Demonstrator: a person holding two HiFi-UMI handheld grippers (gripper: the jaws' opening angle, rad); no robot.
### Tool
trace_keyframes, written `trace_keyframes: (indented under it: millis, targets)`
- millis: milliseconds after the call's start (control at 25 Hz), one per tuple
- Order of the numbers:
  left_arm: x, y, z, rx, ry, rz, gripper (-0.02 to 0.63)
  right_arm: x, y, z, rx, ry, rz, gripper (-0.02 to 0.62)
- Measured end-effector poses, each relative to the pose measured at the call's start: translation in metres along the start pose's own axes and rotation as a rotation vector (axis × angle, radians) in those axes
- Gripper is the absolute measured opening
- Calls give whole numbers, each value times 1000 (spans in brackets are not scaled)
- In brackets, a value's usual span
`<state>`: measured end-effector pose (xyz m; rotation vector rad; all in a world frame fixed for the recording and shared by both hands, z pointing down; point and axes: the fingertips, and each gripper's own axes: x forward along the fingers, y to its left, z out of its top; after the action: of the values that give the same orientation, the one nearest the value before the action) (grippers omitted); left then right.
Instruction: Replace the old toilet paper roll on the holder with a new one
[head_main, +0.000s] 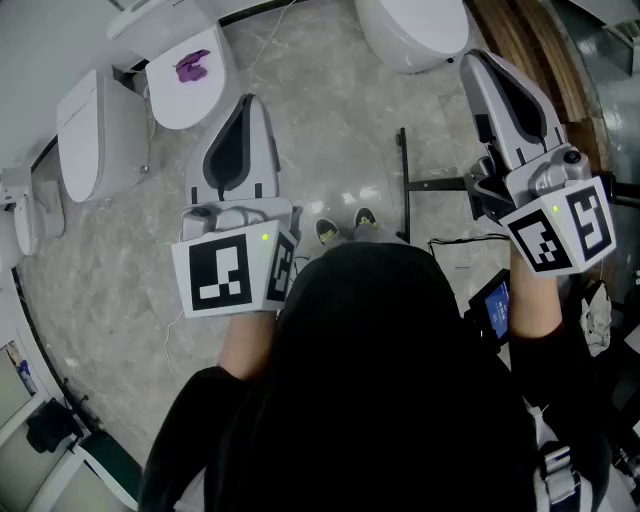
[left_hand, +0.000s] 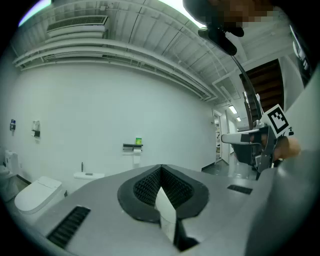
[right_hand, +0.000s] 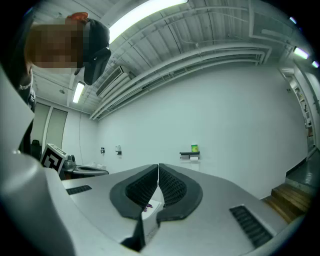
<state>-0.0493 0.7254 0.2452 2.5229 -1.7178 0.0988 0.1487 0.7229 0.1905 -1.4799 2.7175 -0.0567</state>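
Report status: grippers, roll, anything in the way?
Both shut, empty, level: left gripper, right gripper. On far wall: holder, roll under it, untouched. Nothing seen in the way.

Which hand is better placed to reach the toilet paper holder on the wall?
Left, only slightly: the left gripper is nearer the toilets, near which the toilet paper holder hangs. Both it and the right gripper are shut, empty and far off.
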Motion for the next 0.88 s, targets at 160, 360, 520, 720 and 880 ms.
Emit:
trace_keyframes:
  millis: [160,360,520,720,880]
  targets:
    - [1,2,1,-9,-1,7,20,4,1,-1,-4,-2,10,18]
    - [-3,2,4,2,4,17,20,4,2,-2,-17,8,17,18]
    - [-6,10,6,12,12,21,20,10,6,-3,-3,17,18,18]
    - [-7,17,4,11,8,30,20,15,10,-5,13,15,18,18]
    - [-15,39,1,-4,8,34,20,29,33,-11,13,28,28,18]
